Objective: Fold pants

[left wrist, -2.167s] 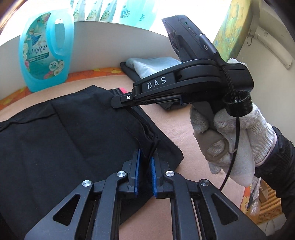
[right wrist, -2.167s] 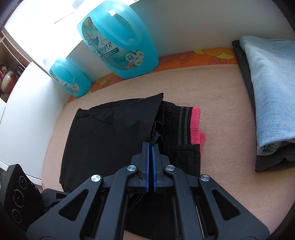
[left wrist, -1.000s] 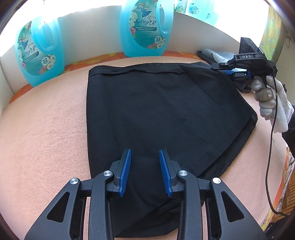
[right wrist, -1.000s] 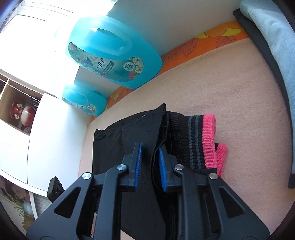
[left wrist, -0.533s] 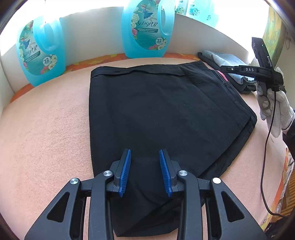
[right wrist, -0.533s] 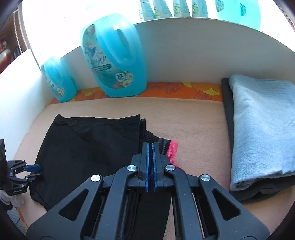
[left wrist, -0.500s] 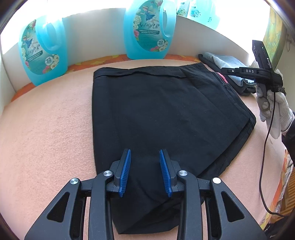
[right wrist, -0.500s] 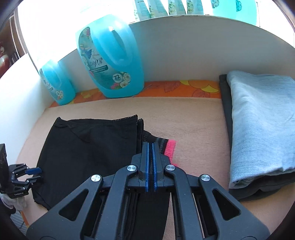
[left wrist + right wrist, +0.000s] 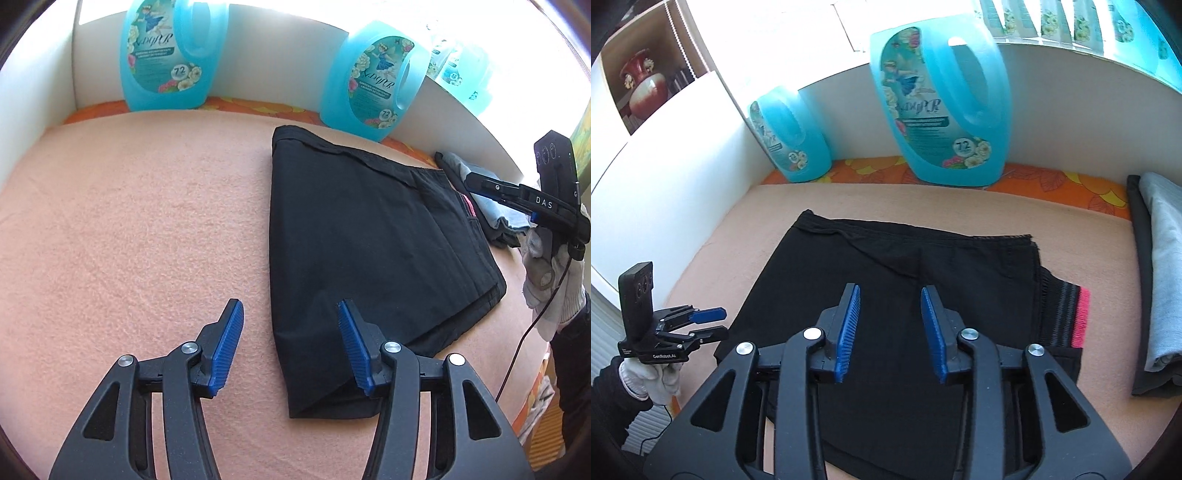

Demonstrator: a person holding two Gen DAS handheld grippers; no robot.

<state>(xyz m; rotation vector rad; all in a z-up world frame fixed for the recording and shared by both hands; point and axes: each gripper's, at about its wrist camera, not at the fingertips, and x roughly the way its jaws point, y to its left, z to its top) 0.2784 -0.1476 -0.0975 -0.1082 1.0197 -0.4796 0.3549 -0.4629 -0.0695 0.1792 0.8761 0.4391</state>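
The black pants (image 9: 362,240) lie folded flat on the peach blanket (image 9: 129,229), a pink and grey waistband (image 9: 1076,317) sticking out at their right edge. My left gripper (image 9: 290,347) is open and empty, held above the fold's near left corner. My right gripper (image 9: 891,334) is open and empty, raised above the middle of the pants (image 9: 905,280). In the left wrist view the right gripper (image 9: 480,184) shows side-on over the pants' far right corner. In the right wrist view the left gripper (image 9: 709,323) shows at the left, off the pants' edge.
Two blue detergent jugs (image 9: 166,55) (image 9: 373,81) stand against the white back wall. A folded stack of light blue and dark clothes (image 9: 1160,288) lies to the right of the pants. The blanket's front edge runs near my gloved hands (image 9: 550,280).
My right gripper has opened and lifted back from the pants' waistband end. My left gripper has opened wider and shifted left, off the pants' edge. The pants lie still.
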